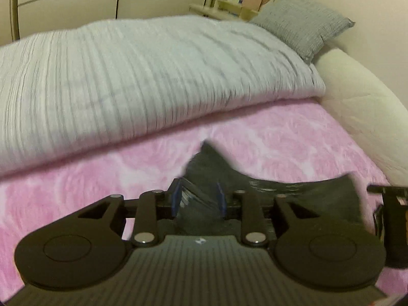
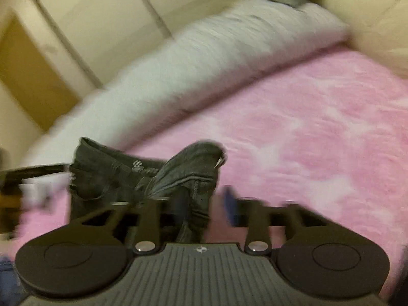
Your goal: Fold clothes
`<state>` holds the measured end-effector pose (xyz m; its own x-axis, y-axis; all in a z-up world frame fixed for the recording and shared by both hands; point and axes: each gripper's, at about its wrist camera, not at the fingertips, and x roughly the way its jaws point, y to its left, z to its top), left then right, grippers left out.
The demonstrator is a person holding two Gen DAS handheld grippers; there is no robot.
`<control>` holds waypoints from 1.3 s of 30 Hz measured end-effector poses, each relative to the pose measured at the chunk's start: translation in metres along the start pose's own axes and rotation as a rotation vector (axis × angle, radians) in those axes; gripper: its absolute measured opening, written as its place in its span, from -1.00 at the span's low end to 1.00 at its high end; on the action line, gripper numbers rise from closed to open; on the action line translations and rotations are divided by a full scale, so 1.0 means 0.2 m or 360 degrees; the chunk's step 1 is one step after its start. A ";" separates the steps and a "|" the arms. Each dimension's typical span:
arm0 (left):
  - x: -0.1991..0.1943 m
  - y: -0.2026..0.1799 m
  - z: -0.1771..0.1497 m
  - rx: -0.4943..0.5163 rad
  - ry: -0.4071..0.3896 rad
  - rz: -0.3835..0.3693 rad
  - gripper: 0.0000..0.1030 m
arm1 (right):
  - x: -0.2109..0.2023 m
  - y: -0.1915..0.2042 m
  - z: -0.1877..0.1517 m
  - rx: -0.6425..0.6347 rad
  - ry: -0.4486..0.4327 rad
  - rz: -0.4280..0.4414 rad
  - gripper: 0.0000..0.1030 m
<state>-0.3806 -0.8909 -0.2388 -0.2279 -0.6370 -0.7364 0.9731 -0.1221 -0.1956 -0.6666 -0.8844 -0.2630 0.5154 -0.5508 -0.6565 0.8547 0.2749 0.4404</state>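
Dark jeans point(image 2: 142, 178) hang bunched at lower centre of both views, above the pink blanket point(image 2: 306, 132). The left tool point(image 1: 199, 201) and right tool point(image 2: 206, 204) each clamp denim. Judged mid-fold; next needs spreading the cloth flat on the bed.

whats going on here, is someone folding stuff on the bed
A person is working with two handheld grippers on a dark grey pair of jeans over a bed with a pink fleece blanket. The left gripper has dark fabric bunched between its blue-padded fingers, and the right gripper has a fold of the jeans between its fingers too. The garment is still bunched, not folded yet. A pale ribbed duvet and a grey pillow lie behind. The right view is motion-blurred.
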 end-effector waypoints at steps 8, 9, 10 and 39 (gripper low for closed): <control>-0.55 0.31 -0.80 0.0092 0.0419 0.0110 0.02 | -0.21 0.16 -0.42 -0.0048 0.0192 -0.0005 0.25; -0.64 0.35 -0.90 0.0124 0.0484 0.0121 0.10 | -0.24 0.20 -0.49 -0.0050 0.0240 0.0012 0.28; -0.75 0.41 -1.02 0.0136 0.0552 0.0143 0.13 | -0.28 0.24 -0.56 -0.0052 0.0288 0.0030 0.28; -1.82 0.87 -2.11 0.0234 0.0413 0.0039 -0.73 | -0.23 1.13 -1.28 0.0094 0.0636 0.0028 0.48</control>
<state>-0.1427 -0.3581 -0.2778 -0.1871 -0.4275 -0.8845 0.9686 -0.2303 -0.0936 -0.4817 -0.5949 -0.2904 0.5234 -0.1933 -0.8299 0.8465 0.2295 0.4804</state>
